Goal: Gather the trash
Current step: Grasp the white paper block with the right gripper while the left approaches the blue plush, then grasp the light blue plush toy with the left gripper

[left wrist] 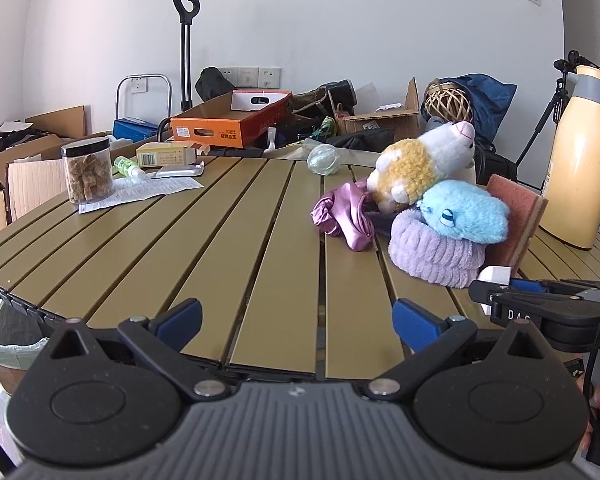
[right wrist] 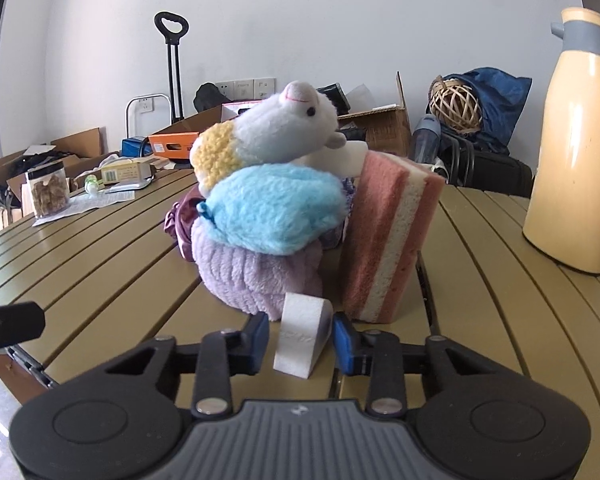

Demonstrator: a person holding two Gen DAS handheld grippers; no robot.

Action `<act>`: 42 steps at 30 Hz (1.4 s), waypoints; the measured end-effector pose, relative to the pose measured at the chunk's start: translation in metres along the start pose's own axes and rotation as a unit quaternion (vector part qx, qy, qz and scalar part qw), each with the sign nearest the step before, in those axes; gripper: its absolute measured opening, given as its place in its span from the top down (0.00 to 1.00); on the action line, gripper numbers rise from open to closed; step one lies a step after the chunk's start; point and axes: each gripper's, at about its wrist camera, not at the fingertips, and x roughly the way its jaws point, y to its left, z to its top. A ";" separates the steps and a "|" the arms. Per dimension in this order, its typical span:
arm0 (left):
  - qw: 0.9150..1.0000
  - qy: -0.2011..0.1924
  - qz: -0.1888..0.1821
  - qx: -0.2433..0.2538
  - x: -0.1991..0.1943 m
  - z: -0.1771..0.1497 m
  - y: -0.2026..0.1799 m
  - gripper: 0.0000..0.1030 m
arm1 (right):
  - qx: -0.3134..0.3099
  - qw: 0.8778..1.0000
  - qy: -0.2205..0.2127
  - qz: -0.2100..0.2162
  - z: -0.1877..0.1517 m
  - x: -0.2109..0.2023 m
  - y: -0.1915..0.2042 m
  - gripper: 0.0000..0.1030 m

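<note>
A white foam wedge (right wrist: pixel 300 334) stands on the slatted table (right wrist: pixel 112 264), between the blue pads of my right gripper (right wrist: pixel 300 338). The pads sit close on both sides; the right one seems to touch it, the left shows a slim gap. It also shows in the left wrist view (left wrist: pixel 497 274), at the tip of the right gripper (left wrist: pixel 540 300). My left gripper (left wrist: pixel 298 322) is open and empty over the table's near edge. A printed paper sheet (left wrist: pixel 140 192), a crumpled foil pack (left wrist: pixel 180 170) and a clear crumpled wrapper (left wrist: pixel 322 159) lie farther back.
A pile of plush toys (right wrist: pixel 268 200), a purple cloth (left wrist: pixel 346 216) and a pink-white sponge (right wrist: pixel 388 240) stand just behind the wedge. A cream thermos (right wrist: pixel 576 140) stands at the right. A snack jar (left wrist: pixel 87 172), small green bottle (left wrist: pixel 129 168) and box (left wrist: pixel 166 156) are back left. A lined bin (left wrist: pixel 8 344) stands below the left edge.
</note>
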 end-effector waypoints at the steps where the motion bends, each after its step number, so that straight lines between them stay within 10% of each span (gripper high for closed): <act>1: 1.000 0.000 0.000 0.000 0.000 0.000 -0.001 0.00 | 0.004 1.000 0.000 0.000 0.000 0.000 -0.001 0.78; 28: 0.997 -0.045 -0.063 0.015 0.036 0.055 -0.113 0.00 | 0.070 0.993 -0.066 -0.066 -0.011 -0.060 -0.096 0.83; 42: 0.999 -0.021 -0.039 -0.004 0.094 0.060 -0.134 0.00 | 0.087 0.990 -0.077 -0.079 -0.016 -0.079 -0.123 0.83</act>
